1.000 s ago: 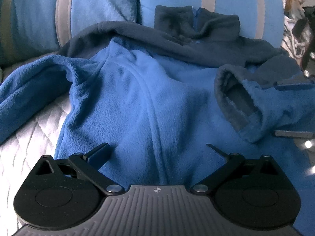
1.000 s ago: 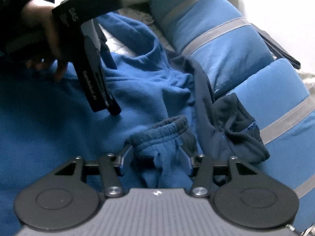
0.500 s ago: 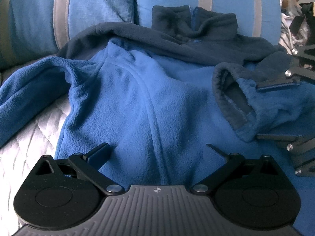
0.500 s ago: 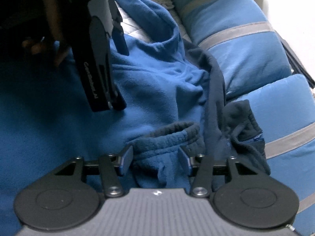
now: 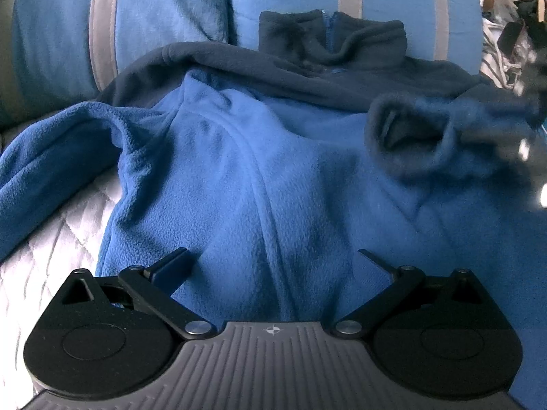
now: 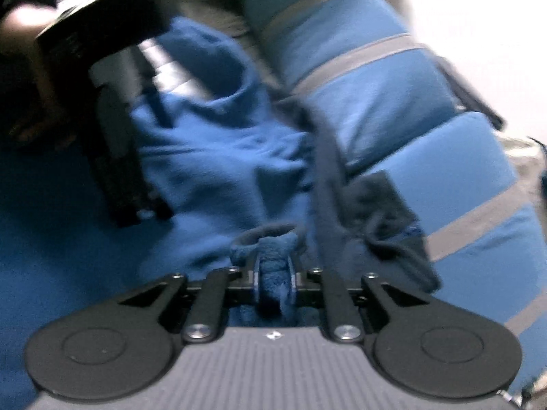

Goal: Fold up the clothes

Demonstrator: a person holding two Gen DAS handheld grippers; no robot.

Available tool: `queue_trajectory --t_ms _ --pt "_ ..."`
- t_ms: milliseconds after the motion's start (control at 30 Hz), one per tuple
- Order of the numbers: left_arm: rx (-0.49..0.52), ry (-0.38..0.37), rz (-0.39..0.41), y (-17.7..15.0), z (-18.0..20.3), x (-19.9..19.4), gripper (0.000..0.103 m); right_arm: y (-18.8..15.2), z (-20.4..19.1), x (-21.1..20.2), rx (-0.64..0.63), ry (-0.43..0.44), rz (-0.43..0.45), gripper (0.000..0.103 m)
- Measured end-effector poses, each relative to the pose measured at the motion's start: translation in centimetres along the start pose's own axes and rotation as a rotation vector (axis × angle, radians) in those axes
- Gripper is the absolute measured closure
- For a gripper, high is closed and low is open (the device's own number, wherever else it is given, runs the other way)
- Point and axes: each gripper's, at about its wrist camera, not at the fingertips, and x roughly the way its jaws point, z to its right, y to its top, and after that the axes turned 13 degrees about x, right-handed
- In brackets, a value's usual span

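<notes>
Scanning left to right in the left wrist view, we see a white quilted cover [image 5: 51,239] at the left edge, with the blue fleece jacket [image 5: 239,177] spread over it, one sleeve [image 5: 58,150] trailing off to the left. Behind sit two blue cushions with grey stripes [image 5: 136,17]; the jacket's dark collar [image 5: 331,37] leans against the right one, zip upright. The dark yoke runs across under the collar. The left gripper [image 5: 273,256] hovers low over the jacket's lower body, fingers wide apart, nothing between them, the fabric lying under and between the tips. Whether the tips touch the fleece we cannot tell. Further right, the other sleeve's dark cuff [image 5: 410,136] is lifted, its opening facing us; past it the picture blurs, the right gripper [image 5: 526,126] showing only as a dark smear at the edge.

In the right wrist view, very blurred, we see a hand [image 6: 20,24] at top left holding the left gripper's black body [image 6: 112,143], which points down at the jacket [image 6: 218,157]. In the centre, the right gripper [image 6: 273,273] has just been closing and its fingers are now clamped on the bunched sleeve cuff [image 6: 266,239], fleece squeezed between the pads. Right of it lies the dark collar [image 6: 386,212], then the striped cushions [image 6: 376,95].
</notes>
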Motion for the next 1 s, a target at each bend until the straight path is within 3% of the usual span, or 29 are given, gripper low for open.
queue_trajectory --t_ms 167,333,467,600,733,800,900,1000 --pt "-0.002 -0.003 -0.003 0.1 0.0 0.0 0.000 0.0 4.8 -3.1 0.200 -0.211 0.131 0.088" --pt "0.003 -0.010 0.002 -0.2 -0.1 -0.2 0.000 -3.9 15.0 -9.2 0.432 -0.523 0.168 0.088" --pt "-0.008 -0.017 -0.006 -0.2 -0.2 -0.3 0.000 -11.0 24.4 -15.4 0.696 -0.799 0.144 0.088" --pt "-0.013 -0.017 -0.013 0.0 -0.2 -0.3 0.000 -21.1 30.1 -20.3 1.032 -0.979 0.082 0.089" --pt "-0.011 -0.011 -0.013 -0.1 -0.1 -0.3 0.000 -31.8 31.5 -23.4 1.354 -1.102 -0.033 0.089" --pt "-0.012 -0.009 -0.013 -0.1 -0.1 -0.2 0.000 -35.5 30.6 -24.3 1.463 -1.127 -0.052 0.089" --pt "-0.013 -0.006 -0.012 -0.1 0.0 -0.2 0.000 -38.1 29.7 -24.9 1.574 -1.122 -0.035 0.089" --pt "-0.011 -0.002 -0.010 -0.2 0.1 -0.2 0.000 -38.2 29.2 -24.4 1.585 -1.126 -0.038 0.088"
